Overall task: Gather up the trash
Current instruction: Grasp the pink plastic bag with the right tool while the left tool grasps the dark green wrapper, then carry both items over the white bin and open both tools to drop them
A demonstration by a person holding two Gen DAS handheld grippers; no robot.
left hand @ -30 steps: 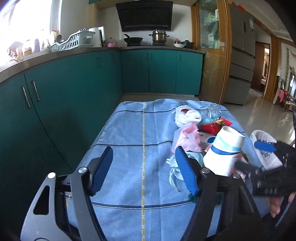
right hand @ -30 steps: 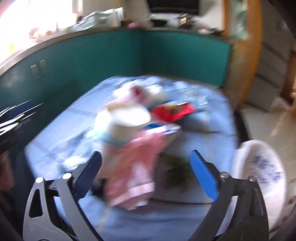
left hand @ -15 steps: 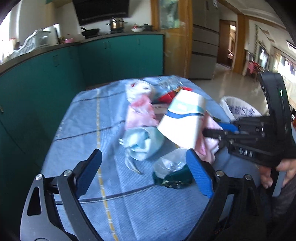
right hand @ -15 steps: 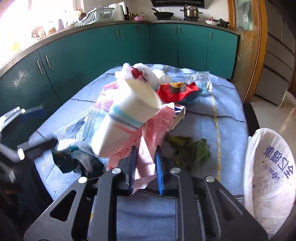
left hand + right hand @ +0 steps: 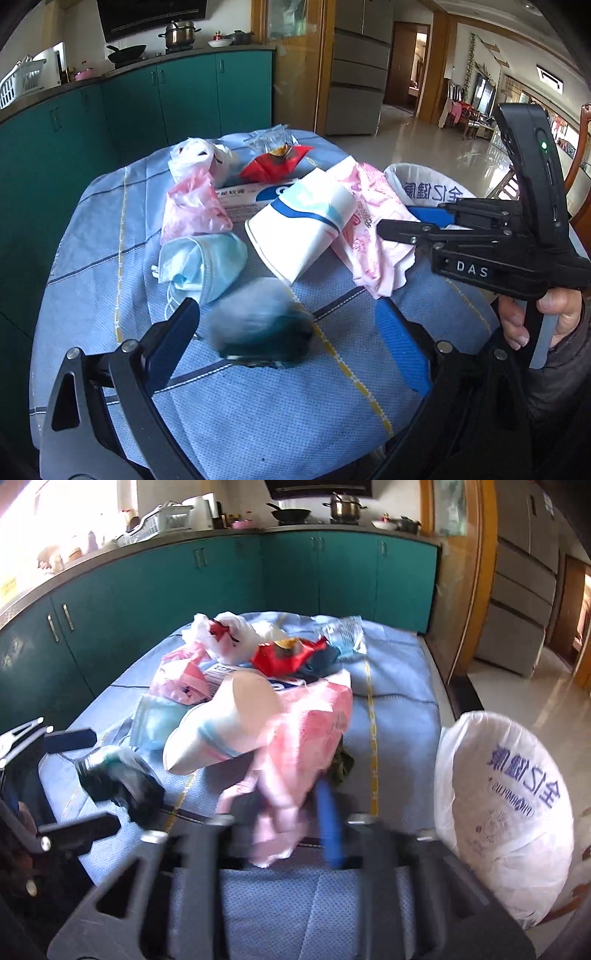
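Observation:
My left gripper (image 5: 286, 310) is open and its jaws are still widening. A crumpled dark teal bag (image 5: 258, 325) lies blurred on the blue cloth between its fingers. My right gripper (image 5: 280, 812) is opening, and the pink wrapper (image 5: 306, 738) hangs loose between its jaws. A white paper cup (image 5: 303, 229) with a blue band lies on its side against that wrapper. In the right wrist view the left gripper (image 5: 85, 782) brackets the dark bag (image 5: 125, 786) at the left edge.
The blue-clothed table (image 5: 258, 424) also holds a blue face mask (image 5: 203, 262), a pink plastic bag (image 5: 192, 210), a white bag (image 5: 195, 155), a red snack packet (image 5: 277, 162) and green scraps (image 5: 341, 766). A white trash bag (image 5: 509, 812) stands at the table's right. Teal cabinets (image 5: 147, 602) line the far side.
The right gripper, shut on the pink wrapper half a second ago, has parted its jaws. Cup and wrapper have sunk onto the table. The left gripper has widened and moved over the dark bag.

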